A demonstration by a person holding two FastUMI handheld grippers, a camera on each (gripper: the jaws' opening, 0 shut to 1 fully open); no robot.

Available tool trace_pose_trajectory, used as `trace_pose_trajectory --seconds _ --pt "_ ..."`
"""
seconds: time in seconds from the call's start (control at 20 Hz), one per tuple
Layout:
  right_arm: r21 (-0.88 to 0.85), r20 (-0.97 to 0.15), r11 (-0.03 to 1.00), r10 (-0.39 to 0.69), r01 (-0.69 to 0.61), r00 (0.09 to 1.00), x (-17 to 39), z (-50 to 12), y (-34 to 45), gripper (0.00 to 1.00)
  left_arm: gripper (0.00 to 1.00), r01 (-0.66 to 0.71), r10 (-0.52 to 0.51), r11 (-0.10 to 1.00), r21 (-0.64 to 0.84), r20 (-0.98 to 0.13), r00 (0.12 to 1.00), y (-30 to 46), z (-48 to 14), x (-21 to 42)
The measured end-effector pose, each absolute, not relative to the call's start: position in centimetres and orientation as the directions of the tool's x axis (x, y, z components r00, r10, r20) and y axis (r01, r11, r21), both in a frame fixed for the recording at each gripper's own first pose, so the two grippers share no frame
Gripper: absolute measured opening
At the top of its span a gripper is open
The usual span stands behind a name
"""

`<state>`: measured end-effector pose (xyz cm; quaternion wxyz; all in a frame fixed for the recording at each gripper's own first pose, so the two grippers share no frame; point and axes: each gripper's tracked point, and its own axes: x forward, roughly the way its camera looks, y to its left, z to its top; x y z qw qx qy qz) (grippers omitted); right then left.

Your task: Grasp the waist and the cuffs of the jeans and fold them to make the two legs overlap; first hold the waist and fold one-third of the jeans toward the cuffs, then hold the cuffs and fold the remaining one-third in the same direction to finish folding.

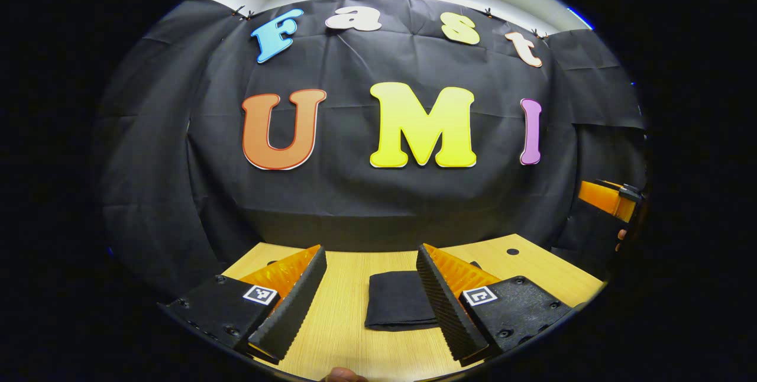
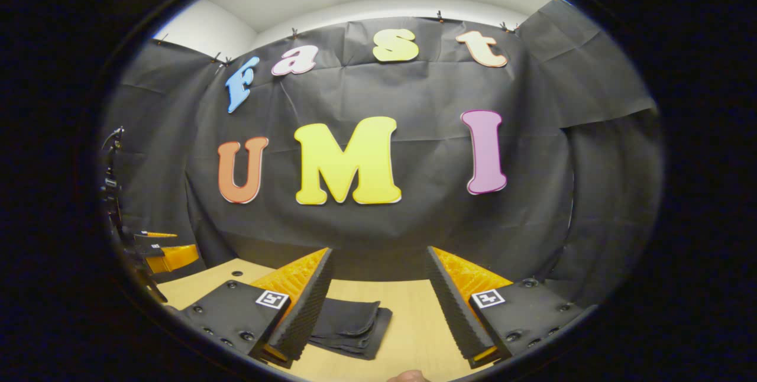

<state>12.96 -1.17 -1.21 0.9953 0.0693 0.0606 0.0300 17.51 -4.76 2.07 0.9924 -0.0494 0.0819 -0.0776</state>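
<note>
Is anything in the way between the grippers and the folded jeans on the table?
Nothing visible. The folded jeans lie alone on the wooden table. The left hand-held gripper and right hand-held gripper hover open above, with only bare tabletop between.

1. A light wooden table [image 1: 349,317] stands before the booth's black cloth wall.
2. Dark jeans [image 1: 397,306], folded into a compact stack, lie flat on its top.

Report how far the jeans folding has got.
Done, by the look of it: the jeans lie as a compact layered bundle on the table. In hand: nothing; the left gripper and right gripper are open above the table. Left: seemingly nothing.
</note>
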Motion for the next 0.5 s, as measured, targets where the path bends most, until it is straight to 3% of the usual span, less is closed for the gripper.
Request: trace_pose_trajectory --seconds 0.2,0.35,0.5 --pt "0.125 -0.039 0.992 -0.011 0.016 0.999 12.0 -1.3 0.3 0.94 0.98 0.107 -0.118 0.988 -0.112 -0.093 0.989 -2.9 2.3 14.9" --pt "0.14 0.041 0.99 0.026 -0.031 0.999 10.9 -0.6 3.0 0.96 0.98 0.134 -0.141 0.98 -0.147 -0.04 0.989 -3.2 3.0 14.8" --pt "0.096 0.047 0.994 0.042 -0.046 0.998 10.5 -0.7 4.2 0.94 0.98 0.12 -0.13 0.986 -0.116 -0.075 0.989 -2.7 1.2 15.2"
